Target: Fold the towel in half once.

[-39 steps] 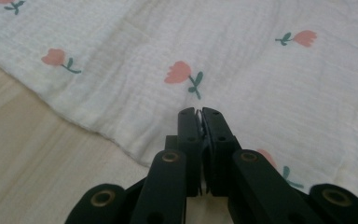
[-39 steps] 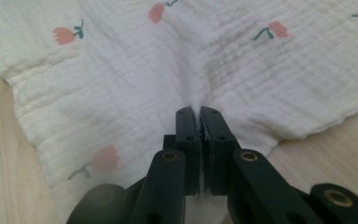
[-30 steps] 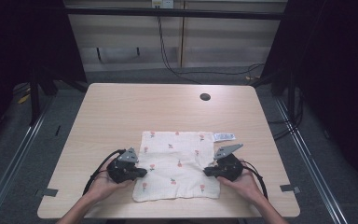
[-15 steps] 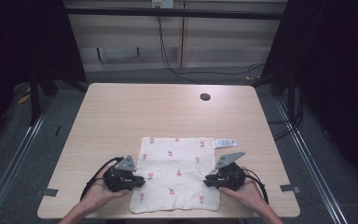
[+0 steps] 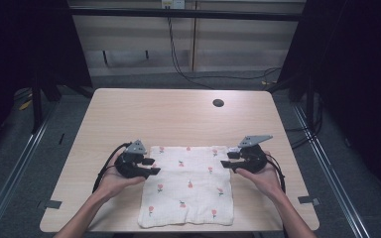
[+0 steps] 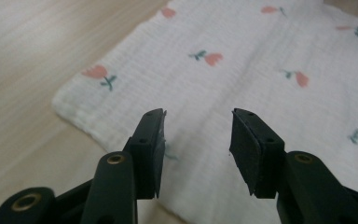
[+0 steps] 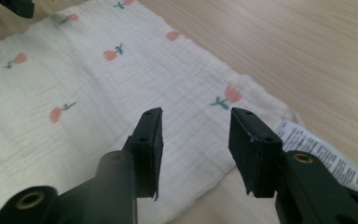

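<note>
A white cloth [image 5: 186, 186] printed with small red flowers lies flat on the wooden table [image 5: 178, 119], near its front edge. My left gripper [image 5: 151, 166] hovers at the cloth's far left corner, and the left gripper view has its jaws [image 6: 196, 121] apart just above that corner of the cloth [image 6: 242, 65]. My right gripper [image 5: 226, 163] hovers at the far right corner. Its jaws [image 7: 196, 119] stand apart over the cloth [image 7: 98, 93] beside a printed label [image 7: 317, 154]. Both pairs of jaws have just been opening, and nothing is between them.
A round cable hole [image 5: 218, 103] sits in the far part of the tabletop. Bare wood stretches beyond the cloth and at both sides. The left gripper's tip [image 7: 16, 5] shows at the top left of the right gripper view.
Both grippers have opened and let go of the cloth. Between the two earlier frames the cloth slid toward the front edge. Both hands have since moved up to its far corners.
</note>
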`<control>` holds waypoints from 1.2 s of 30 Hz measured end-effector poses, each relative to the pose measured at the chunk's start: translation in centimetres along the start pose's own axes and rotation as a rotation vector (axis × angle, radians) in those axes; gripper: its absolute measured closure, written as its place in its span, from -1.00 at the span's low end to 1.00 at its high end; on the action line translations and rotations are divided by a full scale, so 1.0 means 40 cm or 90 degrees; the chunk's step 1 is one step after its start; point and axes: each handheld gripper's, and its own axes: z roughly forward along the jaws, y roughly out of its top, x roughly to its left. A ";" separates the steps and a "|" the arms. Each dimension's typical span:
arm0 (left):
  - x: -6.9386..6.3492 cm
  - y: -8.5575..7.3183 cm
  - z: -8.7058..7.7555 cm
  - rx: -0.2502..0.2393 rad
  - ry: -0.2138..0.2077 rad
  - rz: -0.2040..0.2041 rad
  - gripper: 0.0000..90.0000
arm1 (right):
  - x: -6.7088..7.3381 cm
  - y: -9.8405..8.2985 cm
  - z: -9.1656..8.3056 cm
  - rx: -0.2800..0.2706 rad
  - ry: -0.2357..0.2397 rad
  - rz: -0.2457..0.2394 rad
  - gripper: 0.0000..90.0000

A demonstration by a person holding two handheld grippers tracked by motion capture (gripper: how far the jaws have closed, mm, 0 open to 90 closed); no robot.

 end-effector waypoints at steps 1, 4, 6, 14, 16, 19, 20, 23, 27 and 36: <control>0.012 0.006 0.006 0.002 0.005 -0.006 0.24 | -0.011 0.008 0.011 -0.001 0.003 0.001 0.29; 0.049 0.014 0.015 -0.015 0.020 -0.035 0.28 | -0.037 0.025 0.038 0.005 -0.013 0.003 0.34; 0.077 0.017 0.019 -0.017 0.029 -0.053 0.29 | -0.061 0.034 0.060 0.010 -0.018 0.008 0.32; 0.143 0.014 0.038 -0.028 0.052 -0.078 0.34 | -0.131 0.041 0.111 0.006 -0.037 0.051 0.26; 0.151 0.013 0.052 -0.023 0.061 -0.075 0.34 | -0.131 0.038 0.125 0.006 -0.046 0.043 0.27; 0.161 0.004 0.060 -0.022 0.054 -0.084 0.32 | -0.140 0.032 0.131 0.003 -0.043 0.056 0.29; 0.167 0.003 0.057 -0.024 0.058 -0.092 0.31 | -0.141 0.029 0.133 0.009 -0.045 0.053 0.29; 0.183 -0.006 0.042 -0.052 0.055 -0.132 0.29 | -0.146 0.020 0.141 0.021 -0.047 0.060 0.29; 0.190 -0.013 0.030 -0.054 0.053 -0.134 0.27 | -0.161 0.019 0.131 0.000 -0.032 0.072 0.29; 0.184 -0.016 0.067 -0.018 0.059 -0.106 0.21 | -0.146 0.018 0.153 0.041 -0.028 0.045 0.58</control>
